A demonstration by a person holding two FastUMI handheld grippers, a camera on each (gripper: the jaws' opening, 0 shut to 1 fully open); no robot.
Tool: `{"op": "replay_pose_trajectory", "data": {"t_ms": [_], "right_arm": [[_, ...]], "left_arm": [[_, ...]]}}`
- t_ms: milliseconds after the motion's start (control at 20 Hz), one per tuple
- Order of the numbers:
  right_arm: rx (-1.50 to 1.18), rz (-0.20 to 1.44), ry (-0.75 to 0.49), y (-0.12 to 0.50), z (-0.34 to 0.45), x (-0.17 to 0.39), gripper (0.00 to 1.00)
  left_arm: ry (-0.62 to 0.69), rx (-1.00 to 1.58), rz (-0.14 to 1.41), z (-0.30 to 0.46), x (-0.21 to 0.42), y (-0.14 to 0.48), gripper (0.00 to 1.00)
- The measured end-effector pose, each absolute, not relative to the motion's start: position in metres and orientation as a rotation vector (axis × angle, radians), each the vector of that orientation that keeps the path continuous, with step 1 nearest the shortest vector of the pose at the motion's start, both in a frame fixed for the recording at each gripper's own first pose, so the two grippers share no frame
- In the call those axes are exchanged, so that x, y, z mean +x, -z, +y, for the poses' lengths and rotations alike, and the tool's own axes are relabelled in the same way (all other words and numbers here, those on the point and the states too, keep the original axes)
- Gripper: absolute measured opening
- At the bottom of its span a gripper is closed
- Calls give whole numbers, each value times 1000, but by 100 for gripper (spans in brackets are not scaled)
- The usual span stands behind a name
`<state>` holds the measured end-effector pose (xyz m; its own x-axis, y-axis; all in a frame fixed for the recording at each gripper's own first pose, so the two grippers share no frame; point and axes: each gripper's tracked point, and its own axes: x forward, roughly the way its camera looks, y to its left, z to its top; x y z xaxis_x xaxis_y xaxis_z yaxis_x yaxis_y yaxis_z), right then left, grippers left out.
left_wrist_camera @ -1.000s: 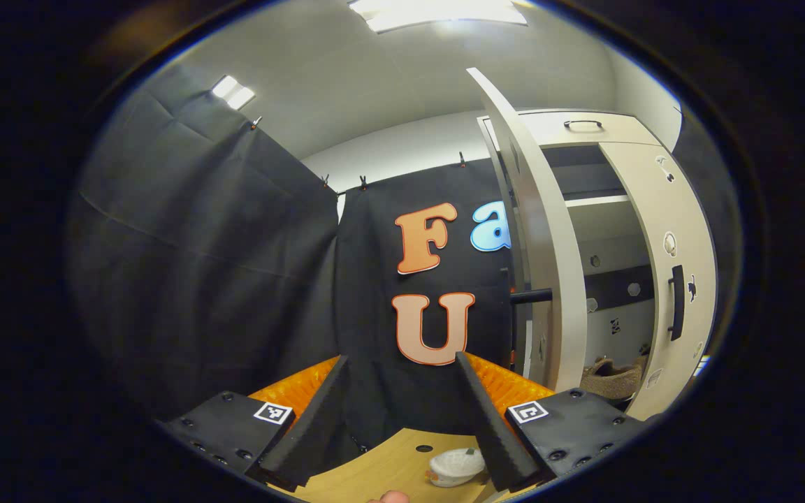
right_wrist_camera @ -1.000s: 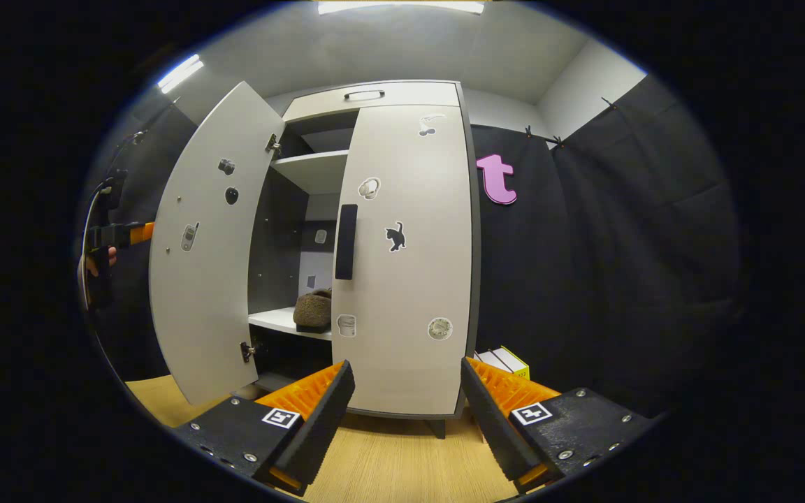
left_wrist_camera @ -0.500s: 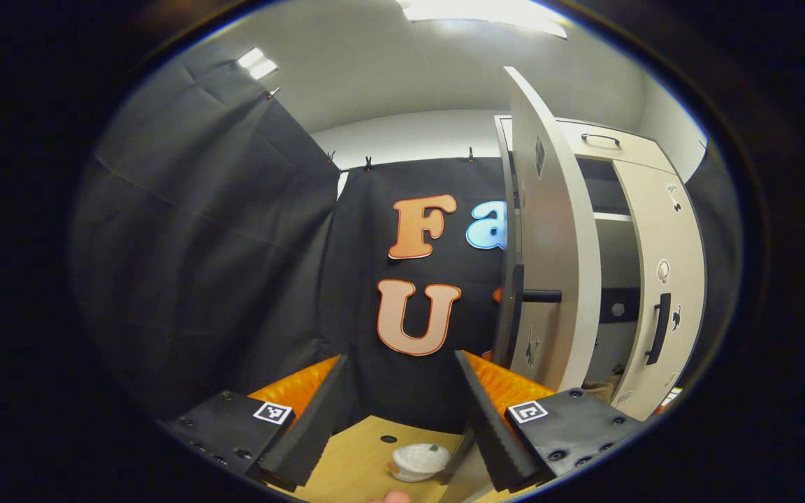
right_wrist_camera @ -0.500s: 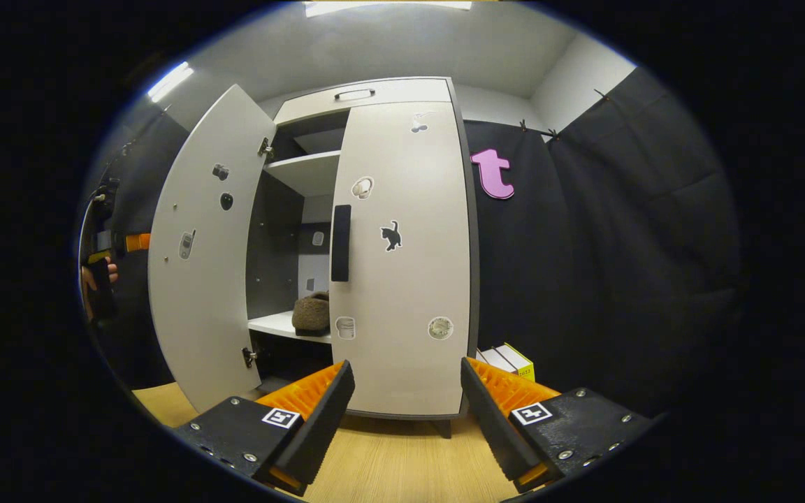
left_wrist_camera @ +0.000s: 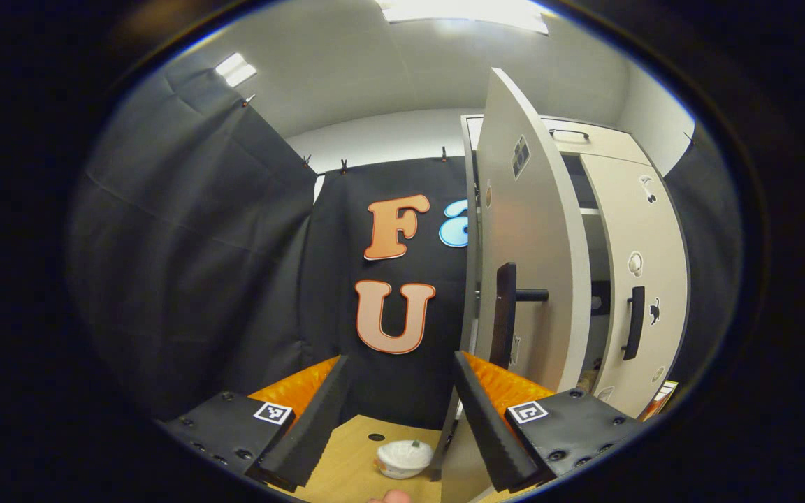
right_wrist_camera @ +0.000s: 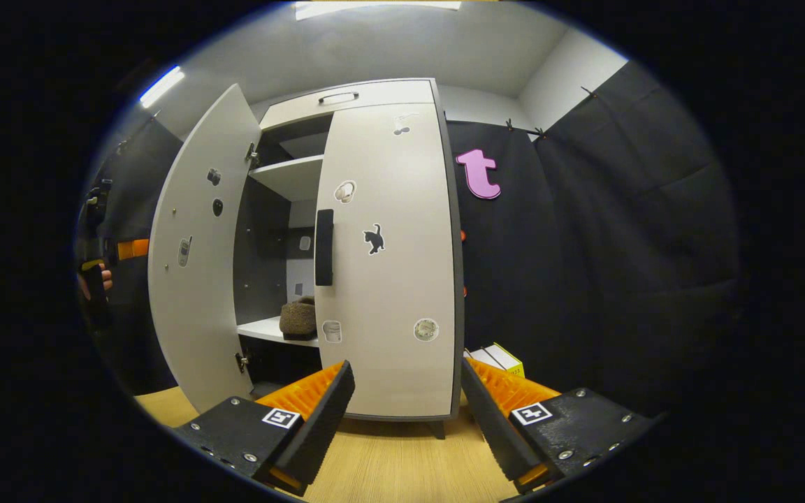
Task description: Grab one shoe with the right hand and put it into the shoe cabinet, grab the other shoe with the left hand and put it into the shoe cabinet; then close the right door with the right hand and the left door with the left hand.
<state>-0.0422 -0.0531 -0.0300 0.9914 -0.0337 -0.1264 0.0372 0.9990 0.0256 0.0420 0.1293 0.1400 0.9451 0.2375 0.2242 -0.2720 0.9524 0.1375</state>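
The pale shoe cabinet (right_wrist_camera: 346,94) stands ahead in the right gripper view. Its right door (right_wrist_camera: 388,279) is closed; its left door (right_wrist_camera: 189,279) stands open. A brown fuzzy shoe (right_wrist_camera: 299,318) rests on the lower shelf inside. My right gripper (right_wrist_camera: 406,363) is open and empty, a little back from the right door. In the left gripper view my left gripper (left_wrist_camera: 400,360) is open and empty, just outside the left door (left_wrist_camera: 535,265), whose dark handle (left_wrist_camera: 505,314) is close to the right finger. The left gripper (right_wrist_camera: 98,272) and a hand also appear beyond that door.
A white round container (left_wrist_camera: 402,457) lies on the wooden floor (right_wrist_camera: 388,468) near the left door's foot. A yellow box (right_wrist_camera: 502,358) sits on the floor right of the cabinet. Black cloth walls close in on both sides.
The left gripper has come around to the left door's outer face, and the door has swung partly toward the cabinet. The right gripper has drifted slightly right, still open.
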Motion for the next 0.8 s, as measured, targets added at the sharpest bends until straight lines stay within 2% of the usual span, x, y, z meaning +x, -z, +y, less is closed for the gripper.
{"op": "replay_pose_trajectory", "data": {"t_ms": [100, 200, 800], "right_arm": [[34, 128, 38, 31, -54, -44, 98], [30, 129, 44, 31, -56, -45, 94], [27, 134, 79, 31, -65, -55, 94]], "left_arm": [[-237, 181, -206, 118, 45, -139, 93], [-215, 196, -204, 106, 46, -138, 93], [-19, 129, -153, 26, 84, -114, 96]]}}
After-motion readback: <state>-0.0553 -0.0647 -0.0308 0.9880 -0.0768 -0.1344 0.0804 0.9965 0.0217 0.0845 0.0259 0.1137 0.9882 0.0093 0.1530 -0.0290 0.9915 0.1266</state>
